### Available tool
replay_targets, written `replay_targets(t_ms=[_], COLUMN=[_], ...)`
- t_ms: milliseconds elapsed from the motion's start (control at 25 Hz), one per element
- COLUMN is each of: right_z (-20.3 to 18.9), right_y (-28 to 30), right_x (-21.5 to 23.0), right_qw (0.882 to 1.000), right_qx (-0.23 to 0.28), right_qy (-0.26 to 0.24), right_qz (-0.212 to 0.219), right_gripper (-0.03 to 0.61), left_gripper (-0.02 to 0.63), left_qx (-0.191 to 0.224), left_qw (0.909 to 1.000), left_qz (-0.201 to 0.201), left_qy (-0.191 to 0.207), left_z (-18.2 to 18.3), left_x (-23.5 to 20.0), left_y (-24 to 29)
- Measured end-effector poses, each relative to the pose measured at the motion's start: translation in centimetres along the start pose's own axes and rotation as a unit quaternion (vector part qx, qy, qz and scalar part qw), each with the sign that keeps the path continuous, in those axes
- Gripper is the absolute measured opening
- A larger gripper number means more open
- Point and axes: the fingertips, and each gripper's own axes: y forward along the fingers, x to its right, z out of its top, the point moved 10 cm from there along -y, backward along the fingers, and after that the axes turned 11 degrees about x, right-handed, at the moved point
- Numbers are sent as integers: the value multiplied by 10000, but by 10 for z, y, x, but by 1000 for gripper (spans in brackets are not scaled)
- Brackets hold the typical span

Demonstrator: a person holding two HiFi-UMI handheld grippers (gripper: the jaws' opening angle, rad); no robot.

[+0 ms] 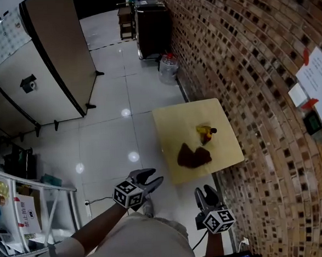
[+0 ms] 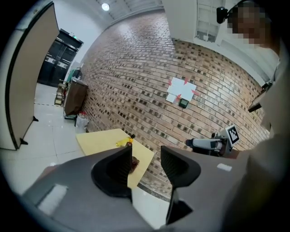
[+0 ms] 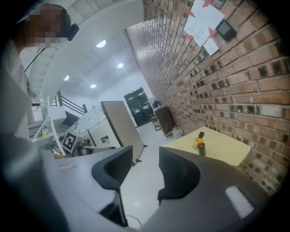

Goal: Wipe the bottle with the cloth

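A small yellow bottle point(image 1: 204, 131) with a dark cap stands on the pale square table point(image 1: 171, 121) by the brick wall; it also shows in the left gripper view point(image 2: 123, 142) and the right gripper view point(image 3: 199, 143). A dark brown cloth point(image 1: 193, 156) lies crumpled on the table just in front of the bottle. My left gripper point(image 1: 152, 178) is held off the table's near left edge, open and empty. My right gripper point(image 1: 205, 194) is below the table's near edge, open with nothing between its jaws.
A brick wall point(image 1: 254, 52) runs along the right with papers point(image 1: 318, 84) taped to it. A large water jug point(image 1: 168, 68) and a dark cabinet point(image 1: 152, 24) stand beyond the table. Folding partitions point(image 1: 52, 67) stand at left, and a white rack point(image 1: 24, 217) at bottom left.
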Motion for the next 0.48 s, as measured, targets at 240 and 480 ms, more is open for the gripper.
replay_targets(t_ms=[240,480], right_z=[-11,-15], right_y=[33,64], right_x=[14,53], right_qw=[9990,9972], right_qx=[-195,-538], right_qy=[-110,-135], right_qz=[-377,-502], right_gripper=[195,216], left_gripper=[210,210], left_qx=[-69,-243], left_qw=[9996,9988], left_qz=[-281,-402], left_qy=[62,152], left_z=[15,24], left_x=[-32,-45], left_y=[23,67])
